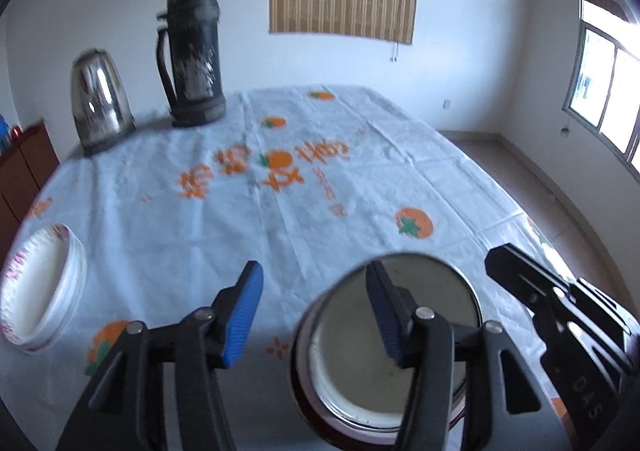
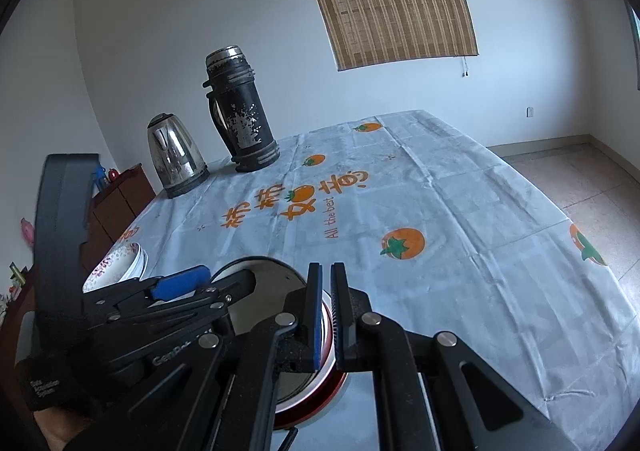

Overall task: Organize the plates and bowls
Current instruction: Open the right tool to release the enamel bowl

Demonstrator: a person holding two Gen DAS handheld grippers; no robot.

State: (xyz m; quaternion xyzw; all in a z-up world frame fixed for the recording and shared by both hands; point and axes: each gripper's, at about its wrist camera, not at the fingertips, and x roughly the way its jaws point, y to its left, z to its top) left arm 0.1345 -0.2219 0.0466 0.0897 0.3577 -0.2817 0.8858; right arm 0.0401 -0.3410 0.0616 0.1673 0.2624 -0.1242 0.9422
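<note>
Left gripper jaws stand wide, empty, at lower centre; right gripper jaws pinch the bowl rim. One-sided hold could tip the bowl.

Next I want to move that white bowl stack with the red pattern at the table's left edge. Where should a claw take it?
Grip the rim of the white bowl stack with the red floral pattern: one finger inside the top bowl, one outside. Its walls flare outward and are too wide to span. Come from above on its right side, likely with the open left claw, which is nearer.
</note>
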